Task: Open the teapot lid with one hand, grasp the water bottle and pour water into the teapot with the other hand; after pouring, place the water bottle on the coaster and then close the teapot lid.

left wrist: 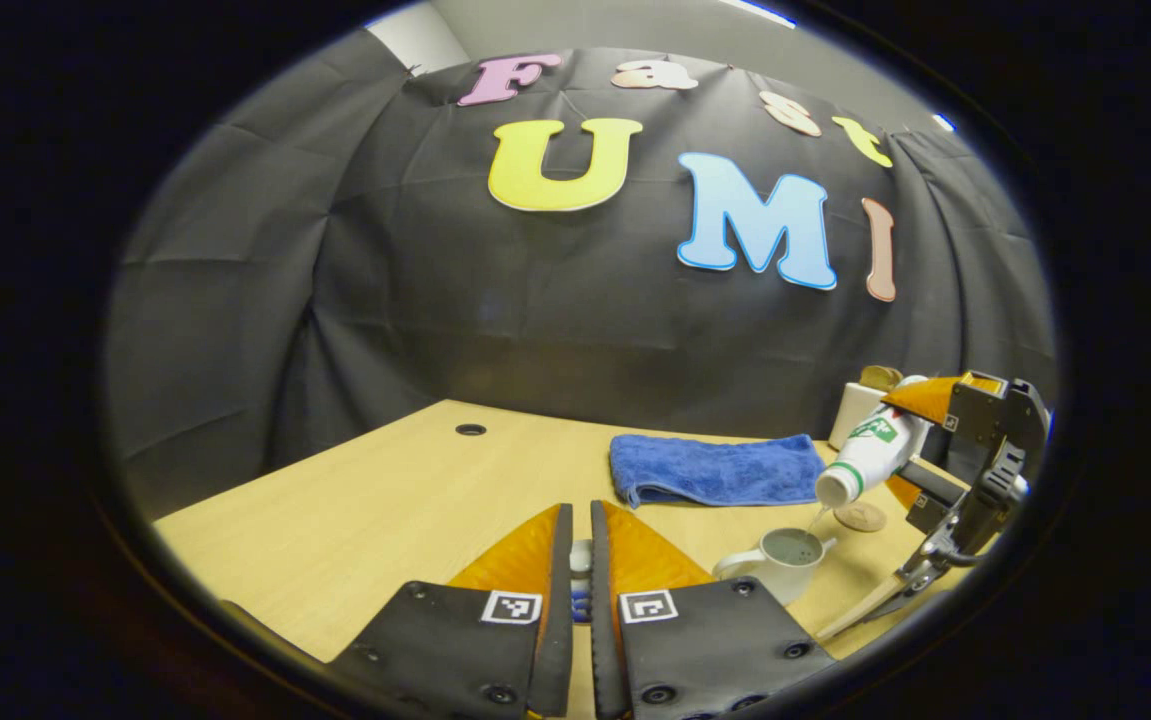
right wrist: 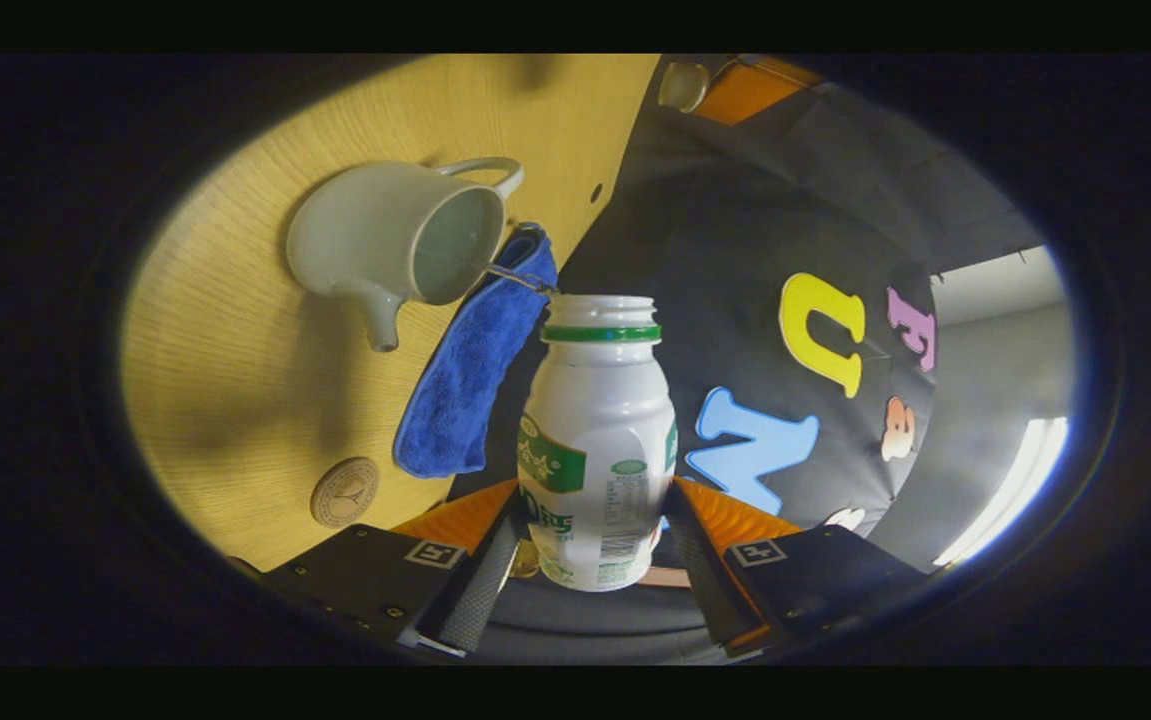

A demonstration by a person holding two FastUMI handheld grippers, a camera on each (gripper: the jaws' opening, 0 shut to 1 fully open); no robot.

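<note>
The white teapot (left wrist: 785, 562) (right wrist: 405, 240) stands open on the wooden table (left wrist: 385, 500), with water inside. Over it my right gripper (left wrist: 910, 445) (right wrist: 595, 500) is shut on the white water bottle (left wrist: 870, 455) (right wrist: 597, 440), which tilts mouth-down while a thin stream runs into the pot. My left gripper (left wrist: 580, 510) hovers left of the pot, its fingers closed on the small white teapot lid (left wrist: 581, 556). From the right gripper view, that left gripper (right wrist: 710, 85) and the lid (right wrist: 683, 85) show at the top. The round coaster (left wrist: 860, 516) (right wrist: 345, 492) lies bare just behind the pot.
A folded blue towel (left wrist: 715, 470) (right wrist: 475, 370) lies behind the teapot, near the coaster. A white box (left wrist: 855, 410) stands at the back right corner. A cable hole (left wrist: 470, 429) sits at the far left of the table.
</note>
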